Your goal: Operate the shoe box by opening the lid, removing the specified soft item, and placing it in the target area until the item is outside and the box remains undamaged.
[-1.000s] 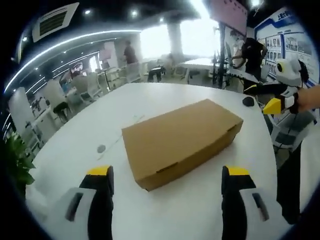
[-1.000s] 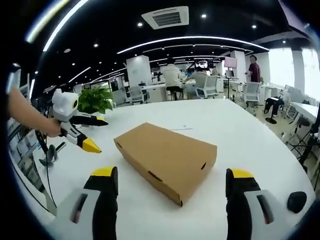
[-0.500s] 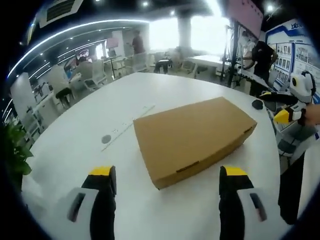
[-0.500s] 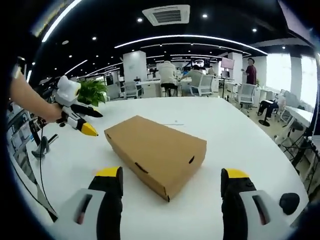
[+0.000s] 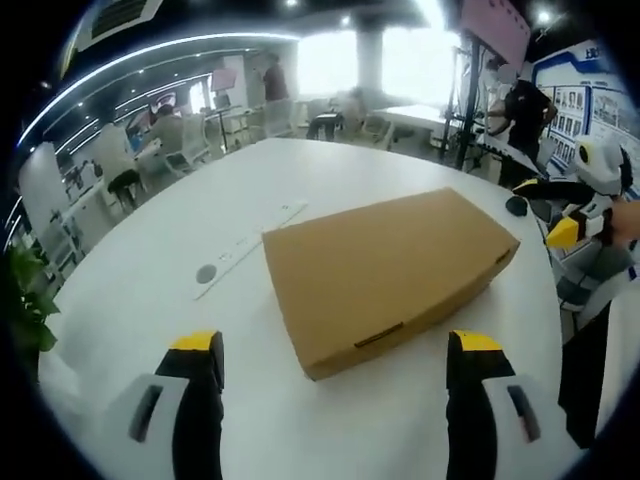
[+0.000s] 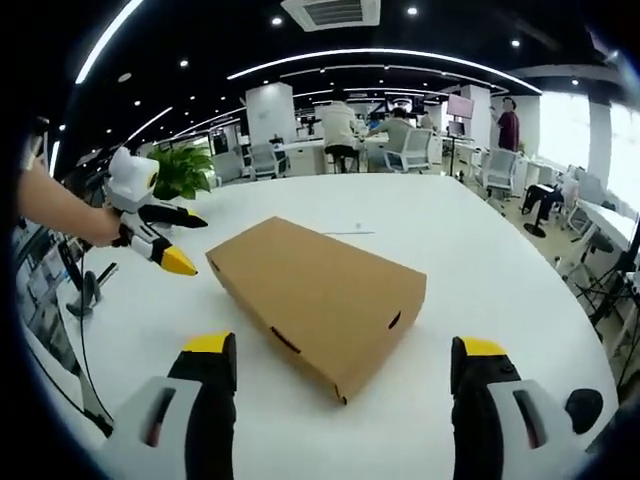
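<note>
A shut brown cardboard shoe box (image 5: 390,268) lies flat on the round white table (image 5: 150,300), its lid down. My left gripper (image 5: 336,346) hovers open just short of the box's near corner, jaws wide apart and holding nothing. In the right gripper view the same box (image 6: 320,292) lies ahead, and my right gripper (image 6: 345,350) is open before its near corner. The left gripper (image 6: 160,238), held by a hand, shows beside the box's left end. The right gripper (image 5: 572,215) shows beyond the box's right end. The soft item is hidden.
A small black object (image 6: 585,408) lies on the table near the right gripper. A round grommet (image 5: 207,273) and a white strip (image 5: 250,245) lie left of the box. A potted plant (image 6: 185,170), chairs, desks and people stand beyond the table's edge.
Both views have shifted a little with the hands, and the box looks slightly larger. The box has not moved and its lid stays down. Both grippers stay open.
</note>
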### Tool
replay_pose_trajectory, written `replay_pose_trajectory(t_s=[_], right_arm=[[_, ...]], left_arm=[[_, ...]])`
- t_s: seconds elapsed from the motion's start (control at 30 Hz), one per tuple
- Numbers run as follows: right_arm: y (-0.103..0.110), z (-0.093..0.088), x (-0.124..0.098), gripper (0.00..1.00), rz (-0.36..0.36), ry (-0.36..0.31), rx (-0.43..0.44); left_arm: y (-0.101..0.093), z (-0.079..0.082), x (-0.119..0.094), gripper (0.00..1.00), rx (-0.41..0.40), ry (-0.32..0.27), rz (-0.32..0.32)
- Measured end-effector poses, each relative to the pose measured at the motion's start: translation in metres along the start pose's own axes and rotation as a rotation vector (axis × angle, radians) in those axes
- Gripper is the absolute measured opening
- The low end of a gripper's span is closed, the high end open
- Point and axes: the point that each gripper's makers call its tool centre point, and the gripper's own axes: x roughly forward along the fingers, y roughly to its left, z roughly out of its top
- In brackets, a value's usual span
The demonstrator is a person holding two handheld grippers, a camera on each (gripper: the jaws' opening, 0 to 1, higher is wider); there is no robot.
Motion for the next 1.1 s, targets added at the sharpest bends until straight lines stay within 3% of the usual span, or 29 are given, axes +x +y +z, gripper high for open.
replay_pose_trajectory(t_s=[0.07, 0.2, 0.27, 0.37, 0.47, 0.63, 1.1], right_arm=[[0.005, -0.005, 0.003, 0.93, 0.011, 0.037, -0.026], [0.010, -0.003, 0.007, 0.90, 0.009, 0.042, -0.078], [0.008, -0.003, 0.009, 0.89, -0.002, 0.041, -0.092], [0.006, -0.010, 0.015, 0.89, 0.000, 0.076, -0.102], [0.004, -0.004, 0.020, 0.91, -0.001, 0.070, -0.121], [0.003, 0.003, 0.031, 0.93, 0.009, 0.069, -0.113], [0.009, -0.002, 0.048, 0.96, 0.034, 0.094, -0.125]], left_arm=[[-0.005, -0.005, 0.003, 0.95, 0.008, 0.006, 0.002], [-0.008, -0.005, 0.005, 0.94, 0.059, 0.002, 0.029], [-0.004, -0.002, 0.005, 0.94, 0.054, -0.013, 0.040], [0.002, -0.008, 0.009, 0.94, 0.037, 0.009, 0.044], [0.005, -0.009, 0.010, 0.93, 0.027, 0.012, 0.047], [0.002, -0.007, 0.014, 0.93, 0.027, 0.014, 0.035], [-0.004, -0.006, 0.025, 0.92, 0.037, 0.039, 0.017]])
